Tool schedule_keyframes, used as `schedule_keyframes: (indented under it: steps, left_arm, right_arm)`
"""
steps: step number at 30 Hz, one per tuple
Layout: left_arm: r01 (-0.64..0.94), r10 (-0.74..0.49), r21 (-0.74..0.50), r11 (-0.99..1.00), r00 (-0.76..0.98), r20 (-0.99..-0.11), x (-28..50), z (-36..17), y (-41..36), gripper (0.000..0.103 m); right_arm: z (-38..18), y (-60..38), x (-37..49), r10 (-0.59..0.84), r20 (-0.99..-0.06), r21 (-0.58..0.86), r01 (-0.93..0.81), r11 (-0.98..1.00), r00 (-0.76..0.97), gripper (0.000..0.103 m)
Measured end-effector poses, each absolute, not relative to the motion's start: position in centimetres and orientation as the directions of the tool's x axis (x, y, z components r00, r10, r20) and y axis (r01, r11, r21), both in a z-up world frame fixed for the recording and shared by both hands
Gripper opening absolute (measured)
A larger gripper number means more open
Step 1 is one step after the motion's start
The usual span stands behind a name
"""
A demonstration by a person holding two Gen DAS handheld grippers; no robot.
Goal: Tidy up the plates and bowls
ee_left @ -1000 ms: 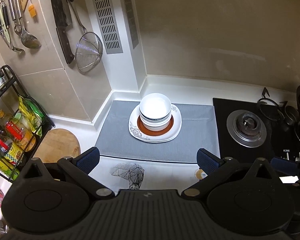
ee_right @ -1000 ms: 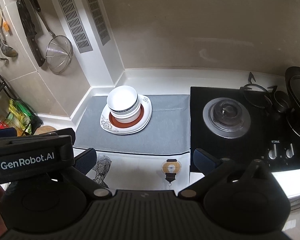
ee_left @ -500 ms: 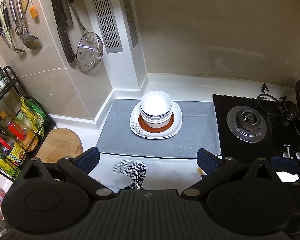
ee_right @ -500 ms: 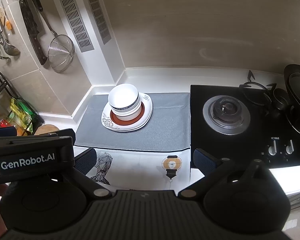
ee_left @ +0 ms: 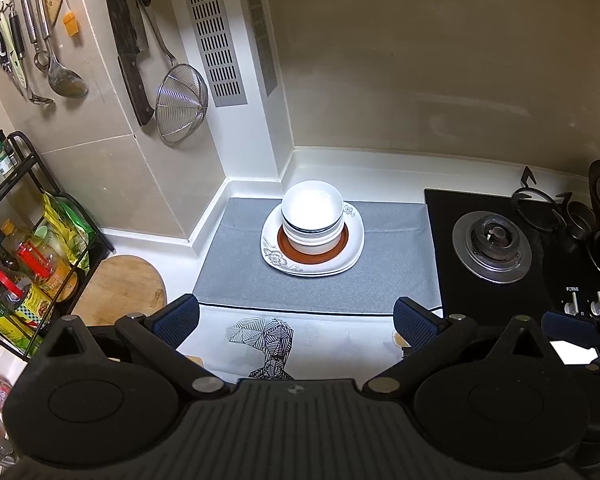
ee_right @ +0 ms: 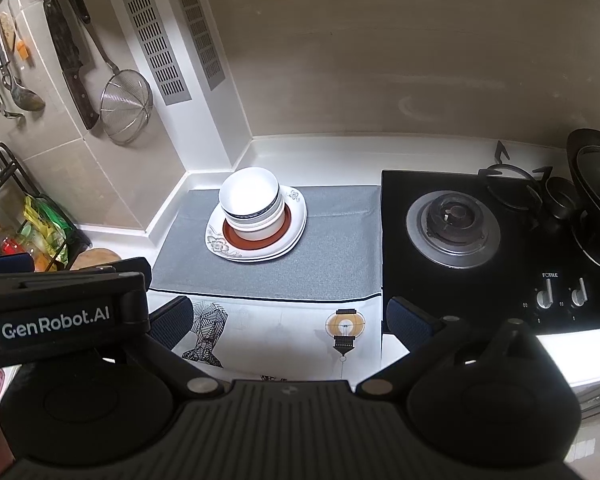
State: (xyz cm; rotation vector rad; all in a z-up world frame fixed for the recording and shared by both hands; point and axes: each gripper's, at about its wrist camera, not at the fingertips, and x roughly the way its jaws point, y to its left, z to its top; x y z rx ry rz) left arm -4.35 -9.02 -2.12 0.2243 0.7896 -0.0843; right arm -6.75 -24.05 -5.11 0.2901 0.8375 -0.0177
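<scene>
Kitchen counter, seen from both wrist views. Landmark: grey mat (ee_left: 320,280) laid on the white counter (ee_left: 364,168), in the corner beside the stove.

Task items: a stack of white bowls (ee_left: 313,216) is nested upright at the mat's centre-back, seated on a red-brown plate (ee_left: 296,251), which lies on a white flowered plate (ee_left: 274,258); a second white plate edge is seen just under it. The same stack is shown in the right wrist view: bowls (ee_right: 251,204), flowered plate (ee_right: 220,246).

Left gripper (ee_left: 296,316): fingers spread wide apart, nothing held, hung over the mat's front edge, well short of the stack. Right gripper (ee_right: 288,322): fingers likewise wide apart and empty, at the mat's front edge; the left gripper's body, marked "GenRobot.AI", is seen to its left.

Surroundings, rel. to the mat:
- Front: a white printed cloth (ee_left: 268,336) w/ a geometric figure and a lantern motif (ee_right: 345,330).
- Right: black gas stove (ee_left: 492,240), touching the mat's edge; a dark pan (ee_right: 596,196) at the stove's far right; two knobs at the stove front.
- Left: round wooden board (ee_left: 120,288), then a black wire rack (ee_left: 24,240) w/ bottles and packets.
- Back-left wall: wire strainer (ee_left: 180,104), cleaver (ee_left: 128,40), ladle (ee_left: 66,82), other utensils on hooks; two vent grilles on the white column.

Nothing stands on the mat between the grippers and the stack.
</scene>
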Motion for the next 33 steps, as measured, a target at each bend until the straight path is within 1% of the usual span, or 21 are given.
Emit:
schedule_keyframes:
  steps: [33]
  left_arm:
    - [0.161, 0.008, 0.162, 0.973, 0.685, -0.729, -4.34, -2.64, -8.40, 0.103]
  right_arm:
    - [-5.34, -23.48, -6.62, 0.098, -0.743, 0.231, 0.116, 0.966, 0.662, 0.103]
